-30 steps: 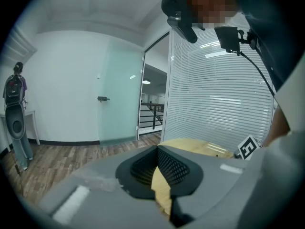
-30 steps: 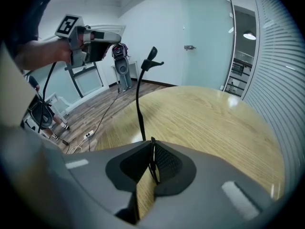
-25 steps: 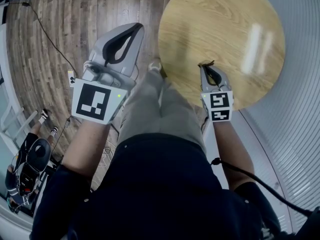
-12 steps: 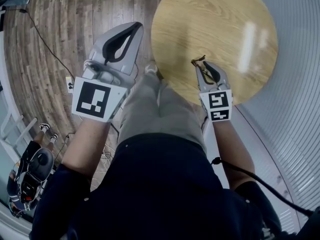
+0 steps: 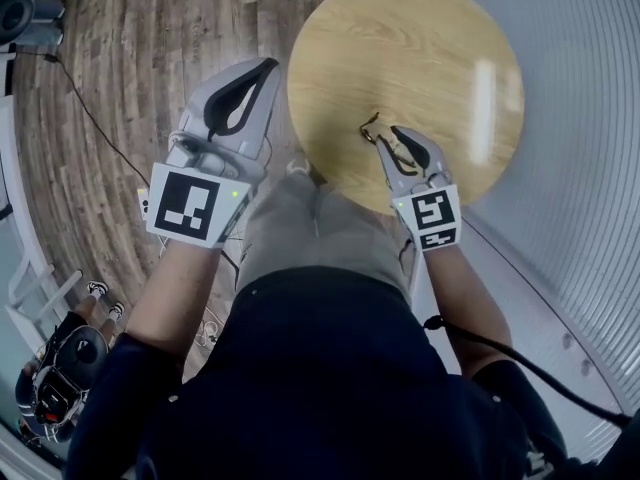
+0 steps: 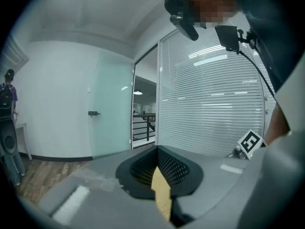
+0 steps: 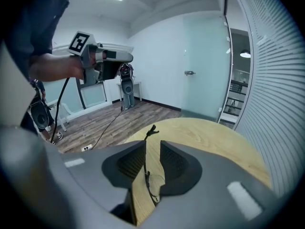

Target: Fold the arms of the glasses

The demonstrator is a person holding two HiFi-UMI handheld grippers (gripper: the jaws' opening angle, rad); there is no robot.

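The glasses (image 5: pixel 371 128) are thin and dark-framed. My right gripper (image 5: pixel 392 140) is shut on them, just above the near edge of the round wooden table (image 5: pixel 400 48). In the right gripper view one slim arm of the glasses (image 7: pixel 151 130) sticks out past the jaws, and the rest runs down along the left jaw. A narrow gap stays between those jaws, around my right gripper (image 7: pixel 152 147). My left gripper (image 5: pixel 268 68) hangs over the floor left of the table, shut and holding nothing. The left gripper view shows my left gripper (image 6: pixel 158 168) with only a sliver between its jaws.
A plank floor (image 5: pixel 130 88) lies left of the table, with a cable (image 5: pixel 85 63) across it. Equipment on wheels (image 5: pixel 55 368) stands at the lower left. A wall of slatted blinds (image 5: pixel 580 118) curves round the right side. My legs (image 5: pixel 320 228) stand close to the table's near edge.
My right gripper has carried the glasses leftward in view and its jaws now point more to the left. The left gripper has stayed almost where it was.
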